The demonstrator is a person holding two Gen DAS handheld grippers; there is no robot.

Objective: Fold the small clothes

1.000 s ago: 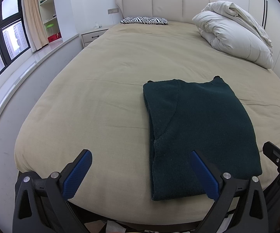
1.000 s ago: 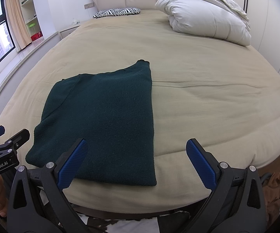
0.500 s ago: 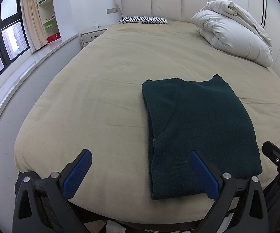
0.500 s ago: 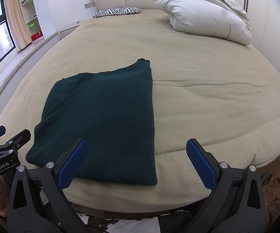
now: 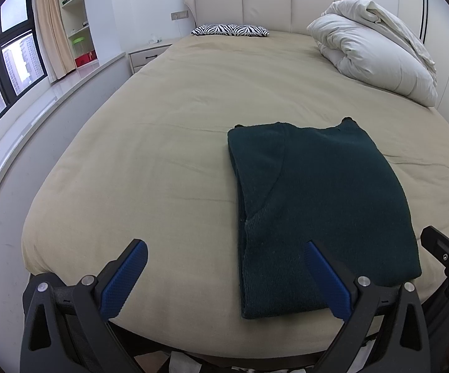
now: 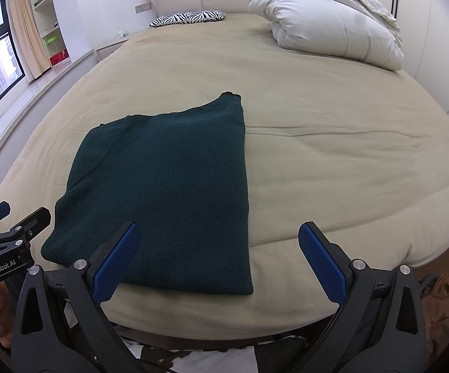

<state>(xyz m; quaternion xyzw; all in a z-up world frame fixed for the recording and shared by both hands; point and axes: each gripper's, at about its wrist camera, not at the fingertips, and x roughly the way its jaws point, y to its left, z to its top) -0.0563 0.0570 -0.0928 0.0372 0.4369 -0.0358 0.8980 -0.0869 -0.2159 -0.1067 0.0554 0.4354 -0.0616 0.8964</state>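
Note:
A dark green knit sweater point(image 5: 321, 199) lies folded flat into a rectangle on the beige bed point(image 5: 168, 143), near the front edge. It also shows in the right wrist view point(image 6: 165, 186). My left gripper point(image 5: 224, 267) is open and empty, held above the bed's front edge to the left of the sweater's near end. My right gripper point(image 6: 218, 248) is open and empty over the sweater's near right corner. Neither gripper touches the sweater.
A white folded duvet point(image 5: 377, 62) lies at the back right of the bed point(image 6: 349, 143). A zebra-print pillow point(image 5: 230, 29) sits by the headboard. A nightstand point(image 5: 148, 56), a window ledge and shelves are to the left.
Both views have shifted very slightly. The sweater lies as before and both grippers stay open.

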